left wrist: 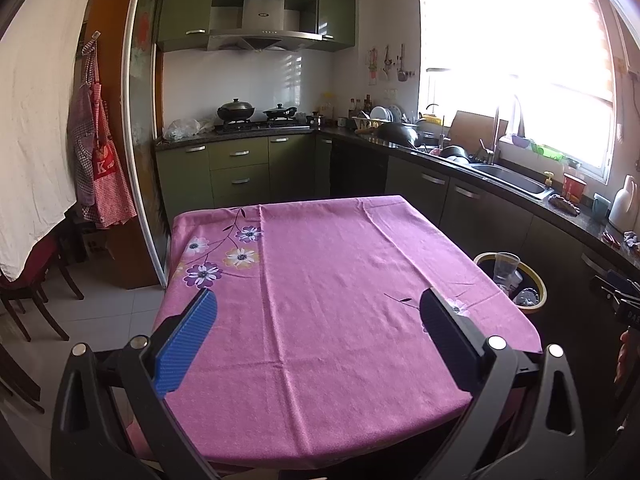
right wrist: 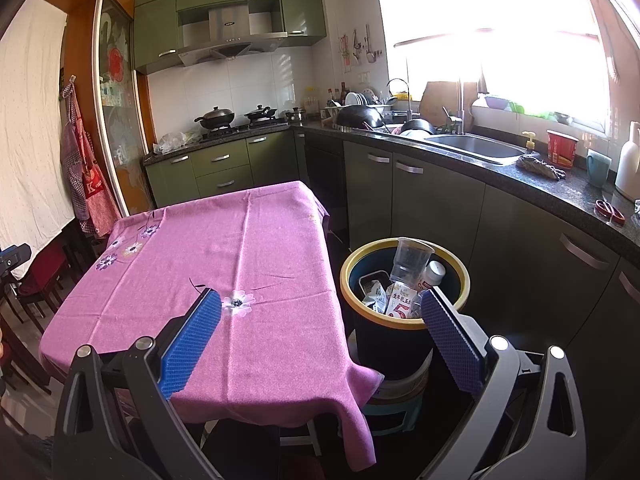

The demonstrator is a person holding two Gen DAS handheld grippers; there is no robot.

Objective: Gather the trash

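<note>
A dark trash bin with a yellow rim [right wrist: 404,322] stands right of the table; it also shows in the left wrist view [left wrist: 538,304]. In it lie a clear plastic cup [right wrist: 410,258], a small white bottle [right wrist: 432,274] and milk cartons [right wrist: 400,300]. The table wears a pink flowered cloth [left wrist: 320,300], also seen in the right wrist view [right wrist: 224,280]; nothing lies on it. My left gripper [left wrist: 318,322] is open and empty above the table's near half. My right gripper [right wrist: 320,326] is open and empty, over the table's right edge beside the bin.
A dark counter [right wrist: 540,196] with a sink [right wrist: 476,148], a red tub [right wrist: 560,150], a teal mug [right wrist: 598,168] and a white jug runs along the right. The stove with pans [left wrist: 256,116] is at the back. Chairs [left wrist: 36,280] and aprons stand at the left.
</note>
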